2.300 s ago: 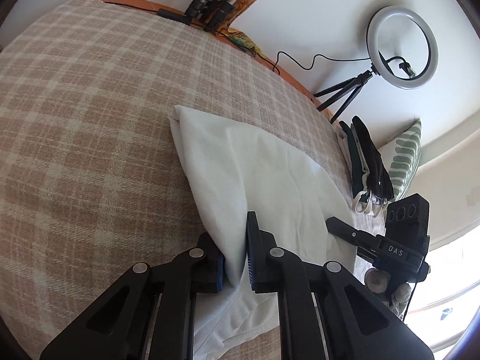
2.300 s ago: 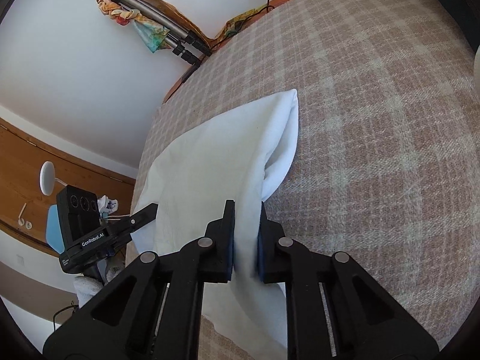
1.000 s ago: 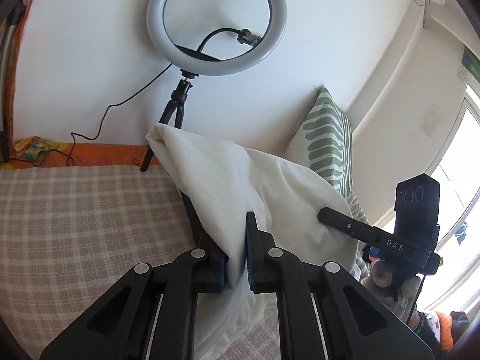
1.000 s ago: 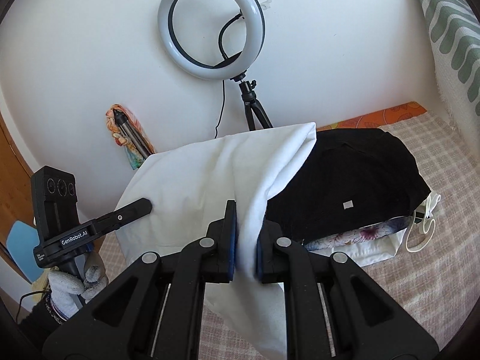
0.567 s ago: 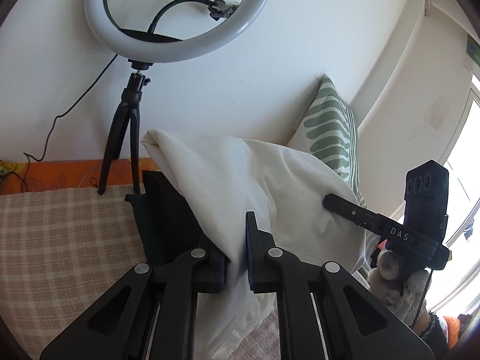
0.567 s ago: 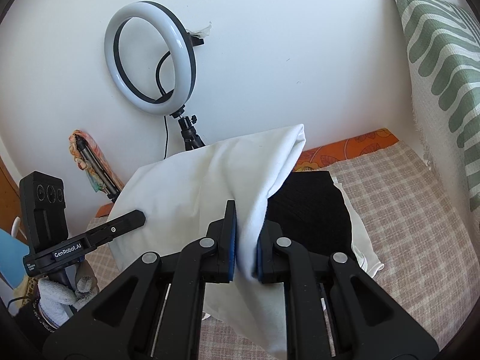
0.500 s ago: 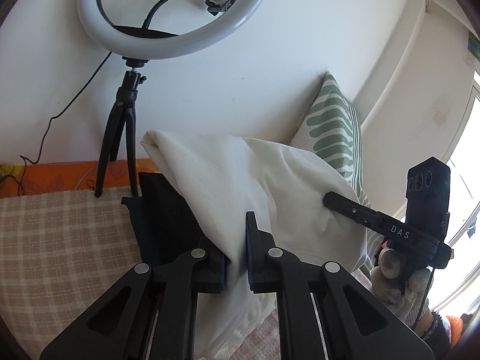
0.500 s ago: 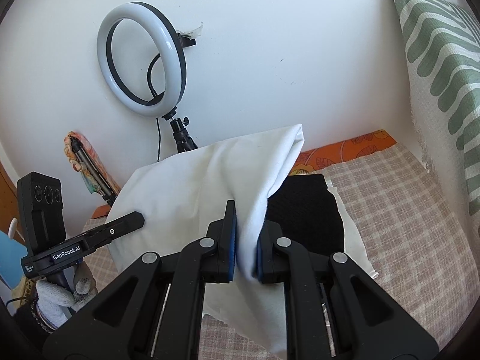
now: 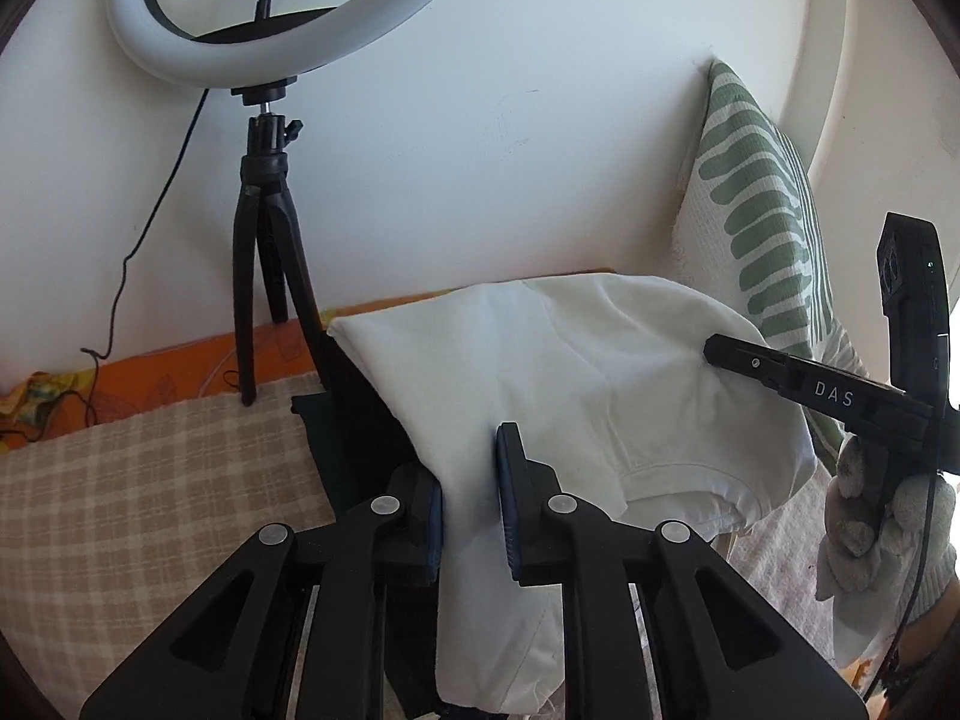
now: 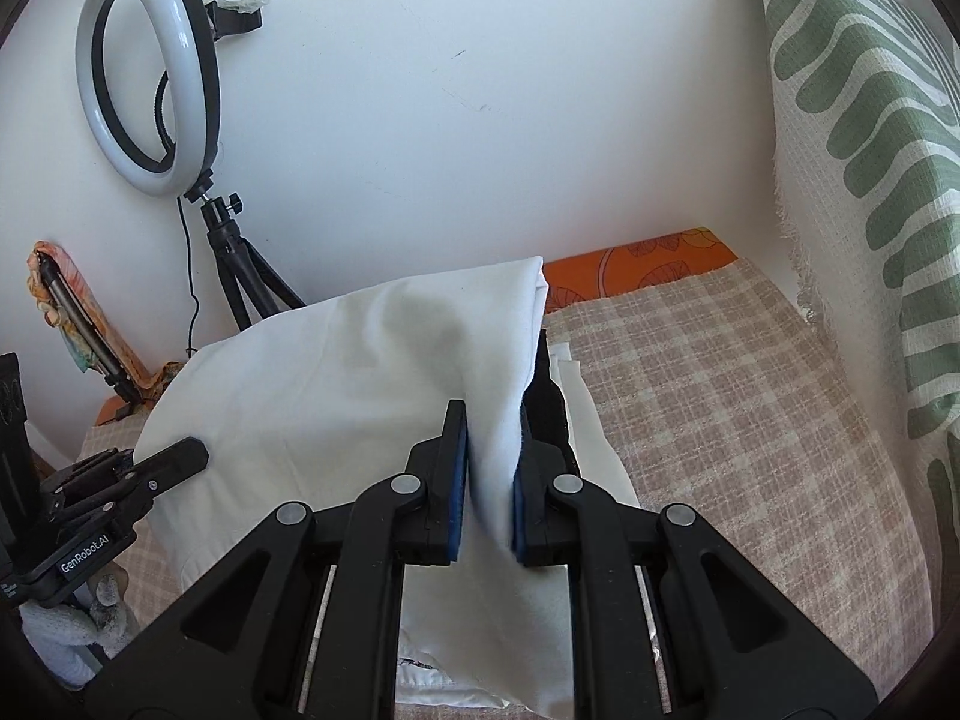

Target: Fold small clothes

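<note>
A ring light (image 9: 264, 30) on a black tripod stands at the wall. The left hand-held gripper (image 9: 470, 501) pinches one side of a folded white garment (image 9: 576, 378), the right hand-held gripper (image 10: 486, 480) the other, holding it over a black garment (image 9: 354, 420) on the plaid bed (image 10: 750, 390). A green-patterned pillow (image 10: 870, 120) leans at right.

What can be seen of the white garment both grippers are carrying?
The white garment is plain, soft, knit-looking cloth, folded over with a rounded hem showing on its underside in the left view. It hangs draped between the left gripper and the right gripper, each shut on a pinched fold, with loose cloth trailing below the fingers. It sits over a pile with a black garment on top, by the wall on the plaid bedcover; whether it rests on that pile is unclear.
</note>
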Demonstrator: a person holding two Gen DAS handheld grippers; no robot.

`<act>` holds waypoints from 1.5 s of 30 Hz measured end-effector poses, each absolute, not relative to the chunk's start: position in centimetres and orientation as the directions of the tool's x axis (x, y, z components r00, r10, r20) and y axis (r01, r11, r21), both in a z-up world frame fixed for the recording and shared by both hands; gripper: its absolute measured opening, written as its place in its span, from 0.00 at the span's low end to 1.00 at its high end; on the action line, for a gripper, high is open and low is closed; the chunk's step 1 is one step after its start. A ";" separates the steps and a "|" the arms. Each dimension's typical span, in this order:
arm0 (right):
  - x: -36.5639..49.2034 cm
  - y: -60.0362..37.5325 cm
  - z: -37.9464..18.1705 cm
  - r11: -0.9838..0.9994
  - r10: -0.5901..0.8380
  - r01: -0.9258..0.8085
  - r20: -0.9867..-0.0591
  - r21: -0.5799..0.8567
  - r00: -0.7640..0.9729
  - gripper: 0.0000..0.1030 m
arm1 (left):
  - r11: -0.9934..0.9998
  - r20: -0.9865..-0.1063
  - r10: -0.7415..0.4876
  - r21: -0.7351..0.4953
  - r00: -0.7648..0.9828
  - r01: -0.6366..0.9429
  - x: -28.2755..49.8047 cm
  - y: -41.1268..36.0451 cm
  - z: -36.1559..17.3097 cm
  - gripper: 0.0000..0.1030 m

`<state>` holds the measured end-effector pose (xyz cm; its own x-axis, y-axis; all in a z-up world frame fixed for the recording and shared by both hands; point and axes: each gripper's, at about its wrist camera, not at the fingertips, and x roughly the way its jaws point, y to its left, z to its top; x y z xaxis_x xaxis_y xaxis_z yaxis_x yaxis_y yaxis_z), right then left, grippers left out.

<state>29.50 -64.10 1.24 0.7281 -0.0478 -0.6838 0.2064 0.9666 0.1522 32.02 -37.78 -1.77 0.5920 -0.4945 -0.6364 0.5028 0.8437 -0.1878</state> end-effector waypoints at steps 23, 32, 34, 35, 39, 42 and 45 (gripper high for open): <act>21.5 -55.3 9.7 0.961 -0.190 0.269 -0.560 0.062 0.807 0.87 | 0.832 -0.542 -0.521 -0.154 0.659 0.532 23.9 -33.1 4.4 0.63; 15.3 -49.6 11.6 0.951 -0.262 0.310 -0.500 0.015 0.826 1.00 | 0.836 -0.471 -0.516 -0.096 0.715 0.540 17.6 -27.6 7.0 0.78; 14.1 -48.4 11.5 0.947 -0.275 0.323 -0.497 0.010 0.823 1.00 | 0.833 -0.462 -0.518 -0.084 0.719 0.546 16.3 -26.4 7.2 0.79; 13.6 -47.9 11.3 0.945 -0.280 0.328 -0.498 0.010 0.821 1.00 | 0.833 -0.461 -0.517 -0.077 0.721 0.548 15.7 -25.9 7.2 0.79; 11.9 -45.8 10.6 0.937 -0.298 0.348 -0.490 0.011 0.819 1.00 | 0.835 -0.460 -0.501 -0.036 0.733 0.548 13.5 -24.0 6.8 0.79; 11.1 -44.7 9.8 0.939 -0.288 0.343 -0.492 0.023 0.822 1.00 | 0.838 -0.451 -0.488 -0.003 0.748 0.545 12.1 -22.8 6.4 0.80; 10.2 -43.9 9.2 0.936 -0.286 0.350 -0.488 0.042 0.825 1.00 | 0.843 -0.442 -0.473 0.024 0.762 0.538 10.9 -22.0 6.0 0.81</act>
<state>10.18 -43.92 9.24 0.8247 -0.2861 -0.4878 0.3495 0.9360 0.0420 10.94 -21.96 5.99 0.7617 -0.4734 -0.4424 0.5377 0.8428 0.0239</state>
